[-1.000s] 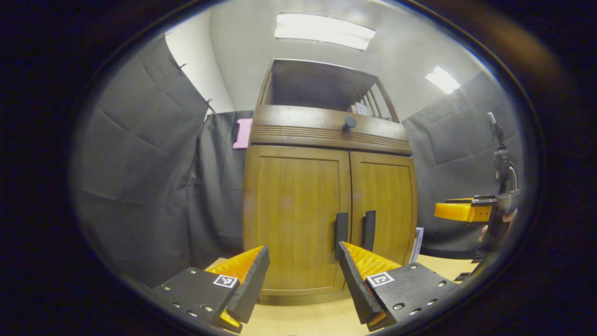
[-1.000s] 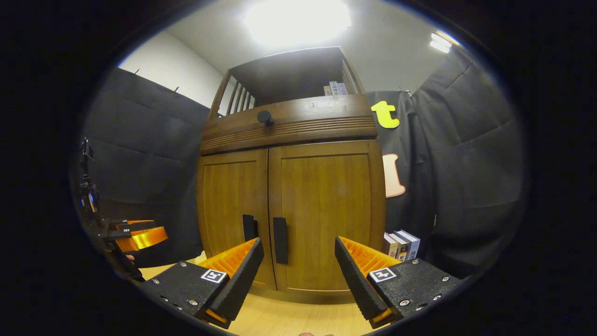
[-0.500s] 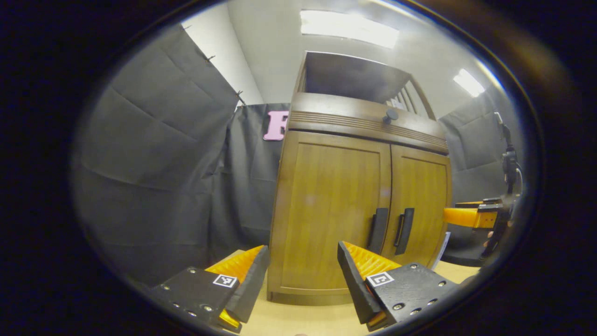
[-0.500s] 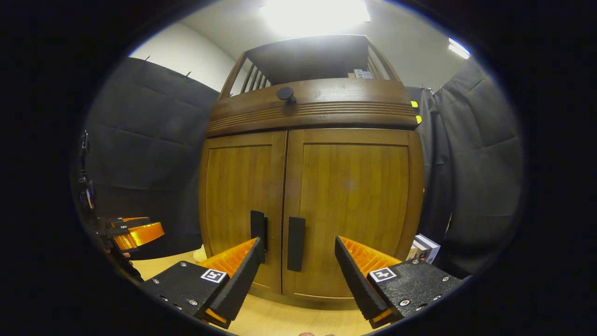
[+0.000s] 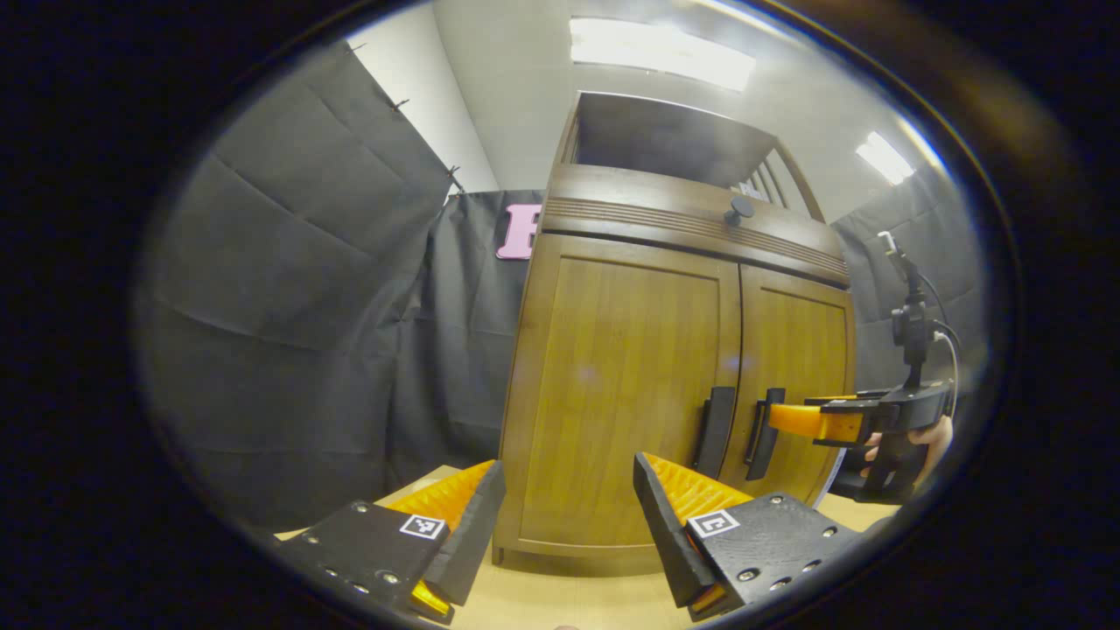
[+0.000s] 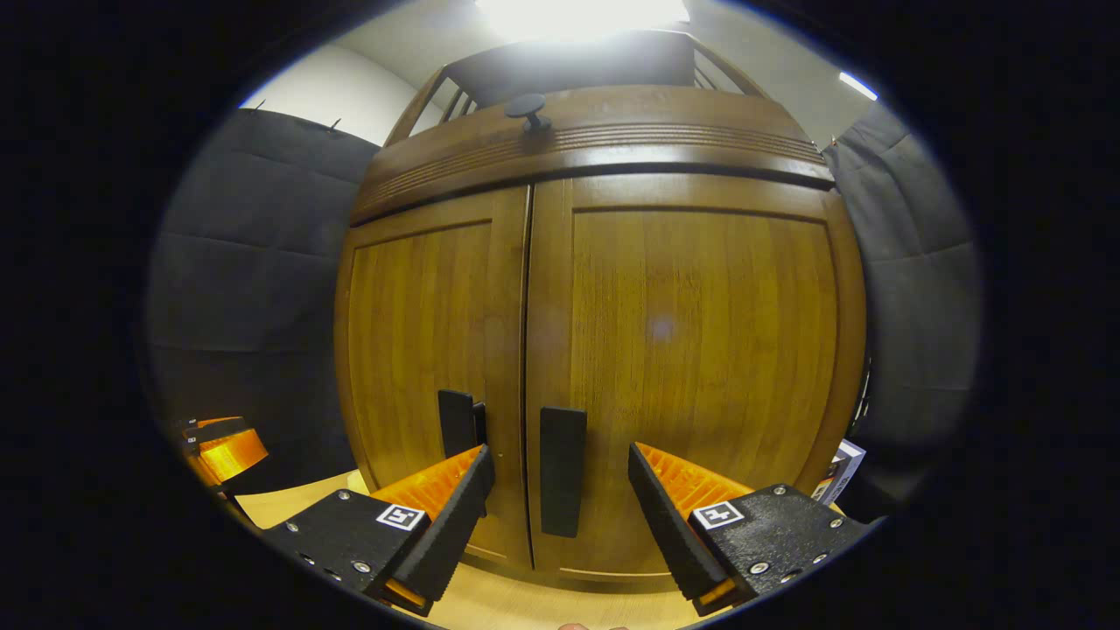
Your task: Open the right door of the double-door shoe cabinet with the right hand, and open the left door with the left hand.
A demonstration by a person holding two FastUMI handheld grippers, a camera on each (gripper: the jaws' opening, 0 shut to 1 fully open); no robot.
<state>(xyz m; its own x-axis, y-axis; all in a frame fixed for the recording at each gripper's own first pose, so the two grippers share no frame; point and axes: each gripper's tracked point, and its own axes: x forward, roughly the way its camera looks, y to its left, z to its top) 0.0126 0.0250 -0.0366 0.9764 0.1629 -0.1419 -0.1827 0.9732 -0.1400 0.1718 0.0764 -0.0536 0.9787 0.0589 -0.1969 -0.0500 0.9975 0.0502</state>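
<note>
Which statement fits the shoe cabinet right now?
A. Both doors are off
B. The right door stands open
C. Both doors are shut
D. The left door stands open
C: in the right gripper view the left door and right door sit flush, and the open right tool frames the right handle without gripping it.

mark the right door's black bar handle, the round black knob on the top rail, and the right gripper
right door's black bar handle point(image 6: 562, 471), right gripper view, middle of the bar.
round black knob on the cabinet's top rail point(image 6: 525, 107), right gripper view, knob head.
right gripper point(image 6: 560, 507), right gripper view, midway between its fingertips.
</note>
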